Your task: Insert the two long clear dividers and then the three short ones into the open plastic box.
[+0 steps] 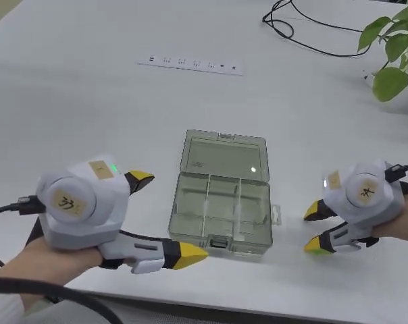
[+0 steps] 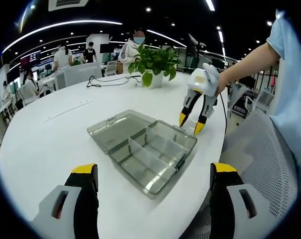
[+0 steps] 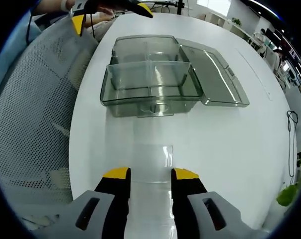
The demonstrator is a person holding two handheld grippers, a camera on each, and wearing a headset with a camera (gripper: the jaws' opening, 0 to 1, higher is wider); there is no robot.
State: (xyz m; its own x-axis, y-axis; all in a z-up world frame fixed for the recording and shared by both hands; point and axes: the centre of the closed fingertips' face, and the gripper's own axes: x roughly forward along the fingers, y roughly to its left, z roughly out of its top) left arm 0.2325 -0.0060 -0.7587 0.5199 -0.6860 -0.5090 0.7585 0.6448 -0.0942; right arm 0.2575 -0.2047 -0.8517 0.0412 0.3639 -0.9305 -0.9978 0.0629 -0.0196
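Open plastic box (image 1: 221,212) at mid-bench (image 1: 89,101). Clear dividers (image 1: 207,199) already split it into compartments; their number is unclear. A loose divider (image 3: 151,162) lies flat just right of the box, before the right claw (image 3: 150,173), jaws apart. Left claw (image 2: 153,169) gapes empty, left of the box. Best to pinch the loose divider's edge, stand it upright and slide it down its slots.
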